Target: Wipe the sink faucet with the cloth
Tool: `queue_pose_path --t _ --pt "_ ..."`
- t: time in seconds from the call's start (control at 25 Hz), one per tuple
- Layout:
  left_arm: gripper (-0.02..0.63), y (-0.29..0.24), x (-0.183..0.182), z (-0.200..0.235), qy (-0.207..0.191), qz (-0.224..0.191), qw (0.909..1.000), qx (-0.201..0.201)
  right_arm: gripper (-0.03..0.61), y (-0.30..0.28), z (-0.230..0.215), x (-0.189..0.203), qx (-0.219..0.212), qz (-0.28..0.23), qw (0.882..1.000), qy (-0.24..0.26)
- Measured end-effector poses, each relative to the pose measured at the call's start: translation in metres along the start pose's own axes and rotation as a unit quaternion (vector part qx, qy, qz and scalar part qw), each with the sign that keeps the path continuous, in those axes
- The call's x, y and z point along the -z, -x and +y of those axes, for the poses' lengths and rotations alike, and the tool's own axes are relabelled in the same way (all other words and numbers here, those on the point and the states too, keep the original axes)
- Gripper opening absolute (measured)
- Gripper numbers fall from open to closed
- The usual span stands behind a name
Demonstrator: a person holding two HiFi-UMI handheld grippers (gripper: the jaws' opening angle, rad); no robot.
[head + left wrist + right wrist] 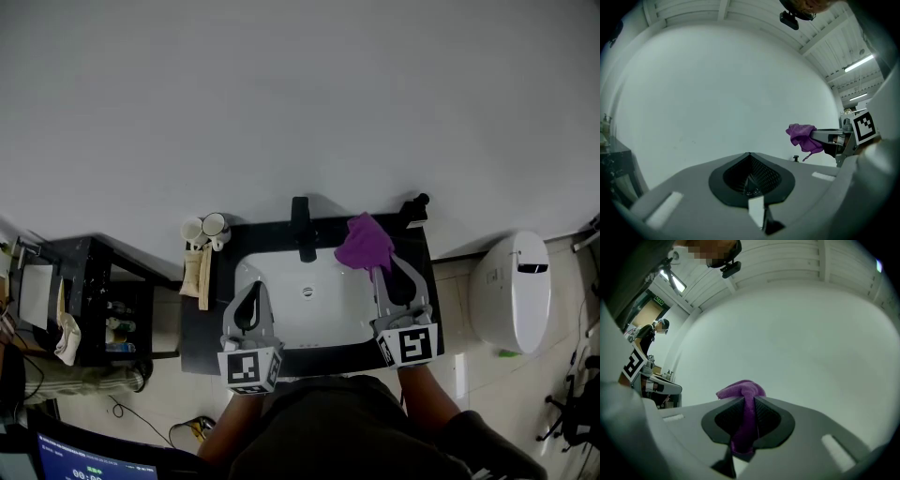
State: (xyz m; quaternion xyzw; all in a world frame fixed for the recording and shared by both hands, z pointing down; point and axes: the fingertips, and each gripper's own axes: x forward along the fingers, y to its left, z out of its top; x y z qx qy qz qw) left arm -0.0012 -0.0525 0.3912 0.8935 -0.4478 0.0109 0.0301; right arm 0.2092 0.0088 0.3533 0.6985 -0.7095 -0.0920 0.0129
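Observation:
A black faucet point(301, 228) stands at the back of a white sink point(281, 314) set in a dark counter. My right gripper point(380, 272) is shut on a purple cloth point(365, 243), which bunches above the sink's right rear, a little right of the faucet. In the right gripper view the cloth point(744, 416) is pinched between the dark pads and sticks out past the tips. My left gripper point(250, 292) hovers over the sink's left side, shut and empty; its view shows the jaws point(751, 180) together and the cloth point(803, 138) off to the right.
Two white cups point(204, 228) and a beige towel point(195, 272) sit at the counter's left. A small black dispenser point(413, 208) stands at the back right corner. A dark shelf unit point(89, 300) is on the left, a white toilet point(511, 291) on the right.

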Motion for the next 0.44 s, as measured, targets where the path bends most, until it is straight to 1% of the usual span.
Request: queue_pose_path --t 0.16,0.44 --pt "0.017 -0.0004 -0.0059 -0.0024 -0.015 -0.005 0.9999 0.001 0.058 -0.0008 0.0013 -0.0023 -0.003 -0.004 1.0 0.0" --pt "0.017 0.0017 -0.0045 -0.0035 -0.018 -0.006 0.9998 0.003 0.058 0.0027 0.007 -0.0008 -0.008 -0.006 1.0 0.003"
